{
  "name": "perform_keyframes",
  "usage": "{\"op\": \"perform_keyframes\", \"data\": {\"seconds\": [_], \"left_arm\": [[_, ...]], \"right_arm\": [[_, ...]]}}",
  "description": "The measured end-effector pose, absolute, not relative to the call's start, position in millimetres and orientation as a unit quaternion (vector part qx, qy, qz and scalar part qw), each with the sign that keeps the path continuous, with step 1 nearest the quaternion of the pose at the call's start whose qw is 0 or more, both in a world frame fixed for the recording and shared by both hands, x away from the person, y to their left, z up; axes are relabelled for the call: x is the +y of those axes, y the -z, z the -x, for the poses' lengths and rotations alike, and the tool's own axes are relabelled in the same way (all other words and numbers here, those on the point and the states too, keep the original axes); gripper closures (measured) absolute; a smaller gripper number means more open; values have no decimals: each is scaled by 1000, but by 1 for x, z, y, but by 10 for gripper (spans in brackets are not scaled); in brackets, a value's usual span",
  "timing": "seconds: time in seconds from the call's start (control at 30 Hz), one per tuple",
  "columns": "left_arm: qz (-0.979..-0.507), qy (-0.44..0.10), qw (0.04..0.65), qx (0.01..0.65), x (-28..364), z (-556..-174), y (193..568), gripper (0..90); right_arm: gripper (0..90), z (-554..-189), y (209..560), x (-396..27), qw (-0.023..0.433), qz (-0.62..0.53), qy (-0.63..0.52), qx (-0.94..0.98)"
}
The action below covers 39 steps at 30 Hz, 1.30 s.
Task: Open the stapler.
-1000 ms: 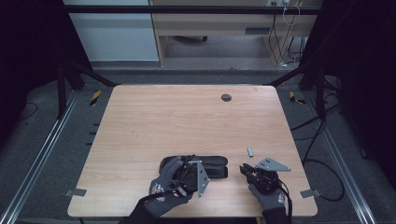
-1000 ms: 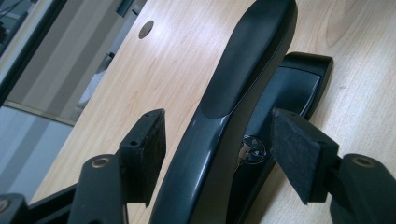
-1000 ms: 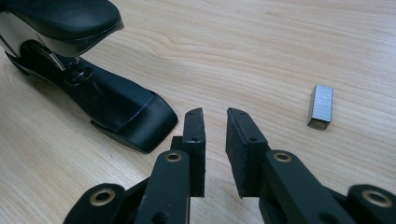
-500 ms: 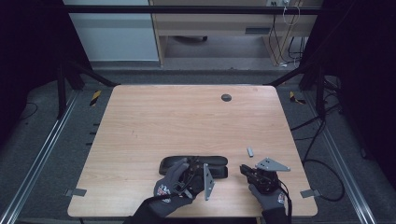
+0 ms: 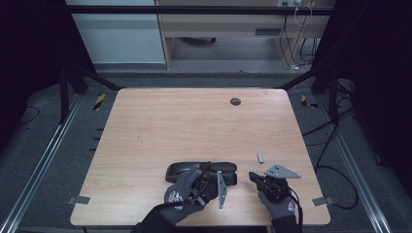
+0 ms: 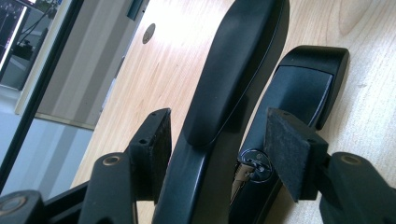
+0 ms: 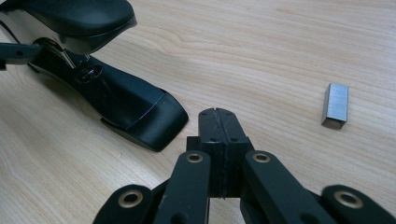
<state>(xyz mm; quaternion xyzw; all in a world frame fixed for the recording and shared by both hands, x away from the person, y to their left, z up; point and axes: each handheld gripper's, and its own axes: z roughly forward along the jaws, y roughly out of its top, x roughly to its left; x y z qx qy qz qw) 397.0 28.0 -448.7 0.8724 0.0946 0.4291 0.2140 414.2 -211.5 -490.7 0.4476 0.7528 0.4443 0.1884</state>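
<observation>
A black stapler (image 5: 201,172) lies near the table's (image 5: 160,126) near edge, slightly left of centre, its glossy top arm swung up off the matte base so the inner spring hardware shows. The left gripper (image 6: 219,149) straddles this raised arm; its jaws have just been closing, yet the pads stand a little off the arm on both sides, gripping nothing. To the right, the right gripper (image 7: 218,140) has just closed, pads pressed together on nothing. Just beyond it lies a small strip of staples (image 7: 336,106). The stapler's near end is cut off in the left gripper view, and the gloved left hand (image 5: 187,194) covers much of it from above.
</observation>
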Motion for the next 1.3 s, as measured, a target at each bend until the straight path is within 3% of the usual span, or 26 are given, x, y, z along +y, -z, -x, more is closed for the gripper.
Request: {"op": "perform_keyframes", "data": {"seconds": [1.3], "left_arm": [[-867,-465,163,71,-1,-412,462,500]], "right_arm": [[900,-417,495,-199,177,-436,-453,757]]}}
